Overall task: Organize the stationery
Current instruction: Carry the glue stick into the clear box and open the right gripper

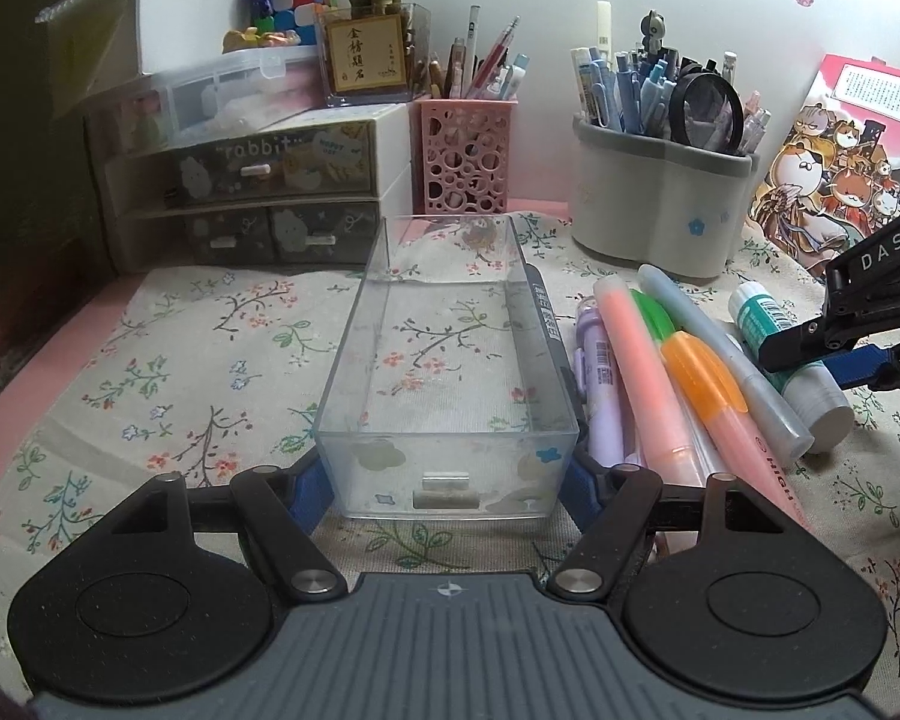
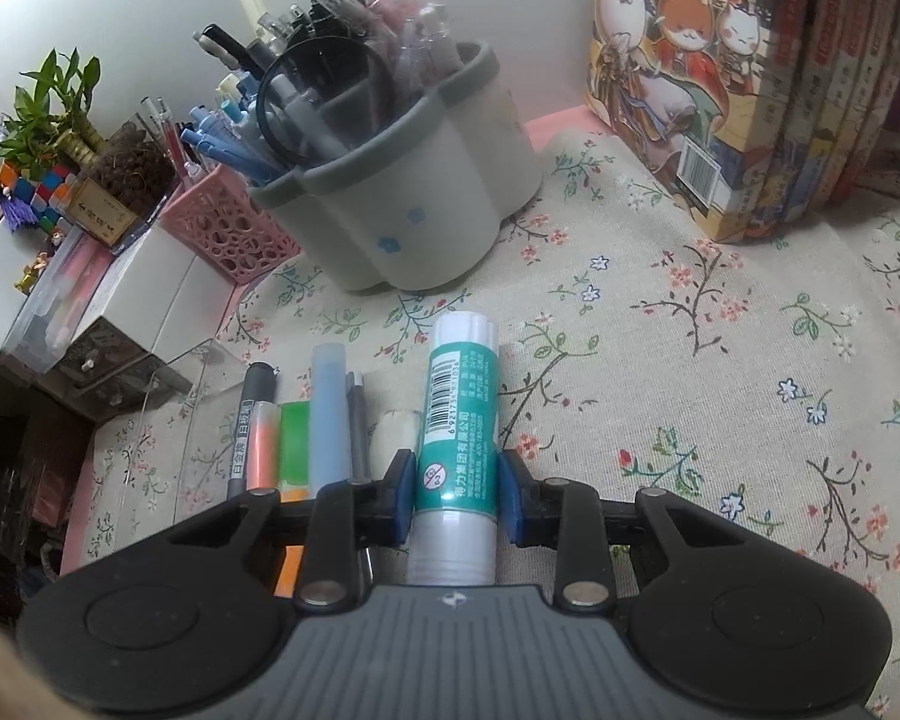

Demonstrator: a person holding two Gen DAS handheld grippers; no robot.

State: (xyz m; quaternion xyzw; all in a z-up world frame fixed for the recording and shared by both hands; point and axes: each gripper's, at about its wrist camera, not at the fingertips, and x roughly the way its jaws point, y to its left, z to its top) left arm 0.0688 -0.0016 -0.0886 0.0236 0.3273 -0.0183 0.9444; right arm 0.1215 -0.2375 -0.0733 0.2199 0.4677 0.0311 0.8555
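Plainly, the clear plastic tray (image 1: 444, 372) is sitting empty in the middle of the floral tablecloth (image 1: 168, 372), and the left gripper (image 1: 447, 483) is clamping its near end, one blue pad pressing each side wall. That hold is worth keeping steady, since a light tray like this would probably slide when something is dropped in.

Just right of the tray the loose stationery is lying in a row: a pink highlighter (image 1: 633, 360), an orange-capped one (image 1: 705, 384), a grey marker (image 1: 726, 360) and, at the far right, the glue stick (image 2: 459, 420). The right gripper (image 2: 457, 495) is straddling the glue stick low on its teal label; the left pad is touching, while on the right a sliver of gap seems to remain, so the pinch does not look complete.

To do this well, I judge, the jaws should seat squarely on the round barrel before any lift, as it could roll or twist out.

The neighbouring grey marker is lying close and could be nudged. The grey pen pot (image 2: 402, 198) and pink mesh holder (image 1: 468, 150) are standing well behind, out of the way.
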